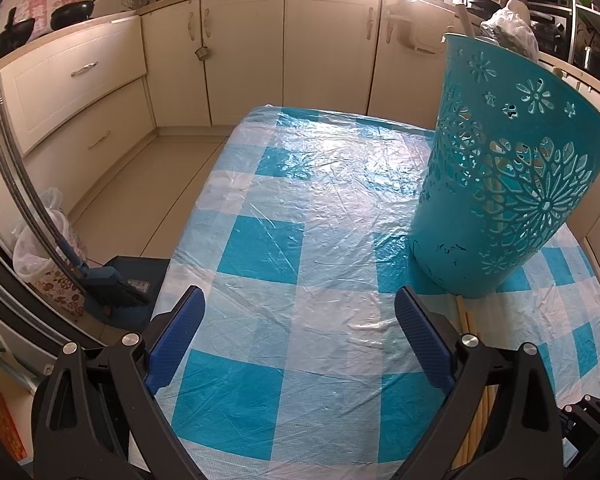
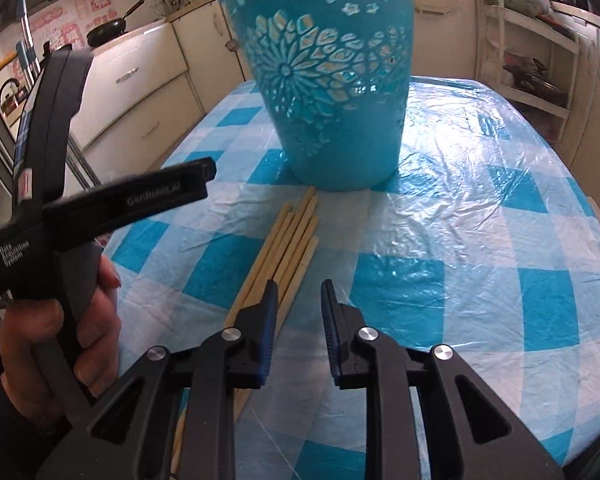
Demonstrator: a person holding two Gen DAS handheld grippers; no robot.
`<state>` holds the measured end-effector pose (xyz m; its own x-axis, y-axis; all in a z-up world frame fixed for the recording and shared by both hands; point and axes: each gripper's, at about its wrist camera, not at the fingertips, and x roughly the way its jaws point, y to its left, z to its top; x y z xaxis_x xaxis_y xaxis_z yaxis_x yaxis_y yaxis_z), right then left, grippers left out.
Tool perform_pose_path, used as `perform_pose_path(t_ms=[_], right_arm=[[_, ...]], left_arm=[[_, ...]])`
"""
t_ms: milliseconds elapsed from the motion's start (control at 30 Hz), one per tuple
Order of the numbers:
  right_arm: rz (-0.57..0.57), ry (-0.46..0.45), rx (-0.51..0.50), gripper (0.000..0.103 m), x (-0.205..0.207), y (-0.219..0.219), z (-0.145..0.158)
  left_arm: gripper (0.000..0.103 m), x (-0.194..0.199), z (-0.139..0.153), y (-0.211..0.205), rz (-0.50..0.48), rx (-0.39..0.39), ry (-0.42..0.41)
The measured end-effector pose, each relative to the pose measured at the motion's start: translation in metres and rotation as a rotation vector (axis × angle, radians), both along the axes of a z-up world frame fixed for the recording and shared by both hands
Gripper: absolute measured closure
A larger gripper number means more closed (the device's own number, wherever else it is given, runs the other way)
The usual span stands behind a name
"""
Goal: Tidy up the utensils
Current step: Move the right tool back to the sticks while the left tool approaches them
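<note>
A tall teal basket (image 1: 500, 184) with cut-out flower patterns stands upright on the blue-and-white checked tablecloth (image 1: 300, 208). In the right wrist view the basket (image 2: 332, 100) is straight ahead. Several pale wooden chopsticks (image 2: 292, 240) lie in a bundle in front of it, tips toward its base. My right gripper (image 2: 300, 286) hovers low over the near end of the bundle, open by a narrow gap with nothing between its pads; the sticks pass under its left finger. My left gripper (image 1: 300, 296) is wide open and empty over the cloth, with the chopsticks (image 1: 466, 312) just past its right finger.
A hand (image 2: 60, 332) holds the left tool at the left of the right wrist view. Cream cabinets (image 1: 260, 52) ring the room. A broom and dustpan (image 1: 116, 284) and a bag-lined bin (image 1: 40, 248) sit on the floor left of the table. A shelf (image 2: 532, 80) stands at the right.
</note>
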<state>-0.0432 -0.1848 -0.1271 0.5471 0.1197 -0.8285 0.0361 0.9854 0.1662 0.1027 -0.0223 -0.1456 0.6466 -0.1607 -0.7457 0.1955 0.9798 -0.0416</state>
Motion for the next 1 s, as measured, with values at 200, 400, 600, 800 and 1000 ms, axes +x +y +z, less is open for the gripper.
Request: perform_pose_path(t_ms=[200,400,600,800,1000], right_arm=[[0.024,-0.003,-0.051,0.092,-0.002,0.003,-0.005],[0.035,-0.016,-0.147,0.095,0.013,-0.007,-0.007],[-0.016,0.030,-0.133,0.096,0.031,-0.033,-0.008],[-0.041,0.028,-0.087,0.094,0.017,-0.043,-0.006],[-0.040,0.019,-0.090,0.094,0.018,-0.043,-0.008]], left_arm=[[0.011,0.000,0.000,-0.001,0.000,0.001,0.000],[0.011,0.000,0.000,-0.001,0.001,0.001,0.001],[0.011,0.000,-0.001,-0.002,-0.001,0.003,0.003],[0.010,0.001,-0.002,-0.005,-0.004,0.014,0.005],[0.010,0.001,-0.003,-0.006,-0.005,0.016,0.007]])
